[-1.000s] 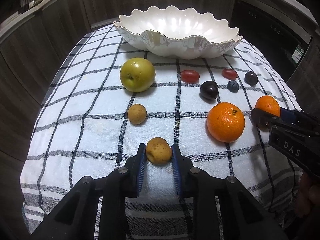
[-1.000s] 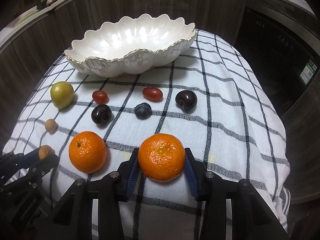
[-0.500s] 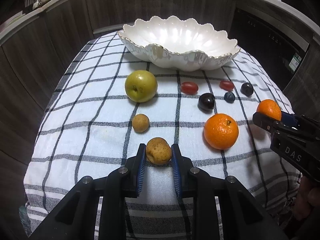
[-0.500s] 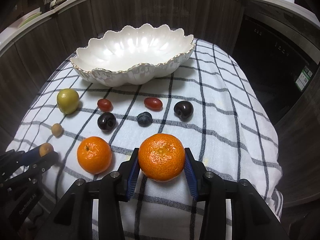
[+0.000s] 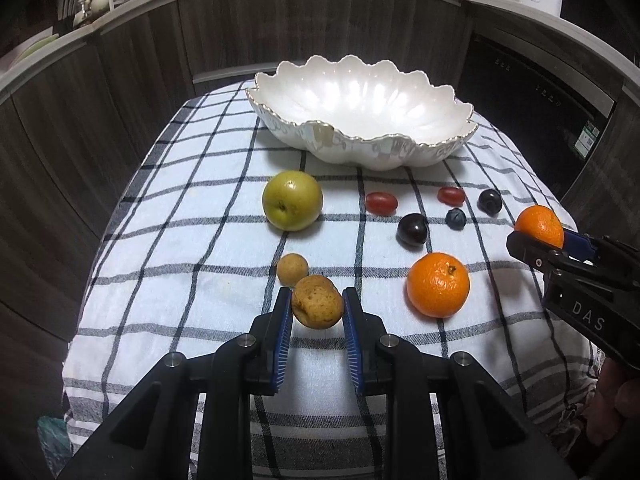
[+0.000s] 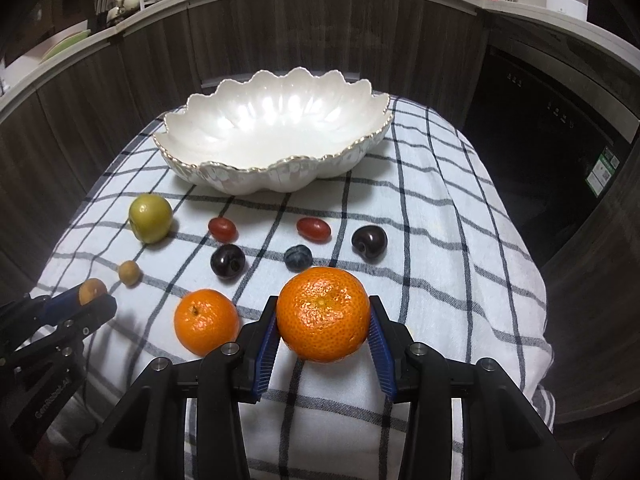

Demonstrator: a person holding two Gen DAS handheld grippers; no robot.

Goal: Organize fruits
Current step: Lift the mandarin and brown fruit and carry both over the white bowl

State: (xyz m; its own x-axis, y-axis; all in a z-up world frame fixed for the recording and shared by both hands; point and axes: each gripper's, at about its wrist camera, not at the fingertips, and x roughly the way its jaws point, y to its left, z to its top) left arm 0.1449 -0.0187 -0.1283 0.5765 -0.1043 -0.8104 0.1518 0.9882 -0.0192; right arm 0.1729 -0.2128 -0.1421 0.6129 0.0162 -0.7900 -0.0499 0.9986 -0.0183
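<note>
My left gripper [image 5: 317, 304] is shut on a small brown fruit [image 5: 317, 301] and holds it above the checked cloth. My right gripper [image 6: 323, 316] is shut on a tangerine [image 6: 323, 314], also lifted off the cloth. The white scalloped bowl [image 5: 384, 148] stands empty at the back; it also shows in the right wrist view [image 6: 276, 176]. A second tangerine [image 5: 437, 285] lies on the cloth between the grippers. A green apple [image 5: 292, 201] and another small brown fruit [image 5: 293, 269] lie left of centre.
Two red grapes [image 5: 381, 203] [image 5: 451, 195], two dark plums [image 5: 412, 230] [image 5: 489, 201] and a blueberry [image 5: 455, 218] lie in front of the bowl. The cloth-covered table [image 5: 180, 240] drops off at both sides. Dark cabinets stand behind.
Both grippers have risen and pulled back with their fruits, which now hang above the cloth. The other fruits and the bowl have not moved.
</note>
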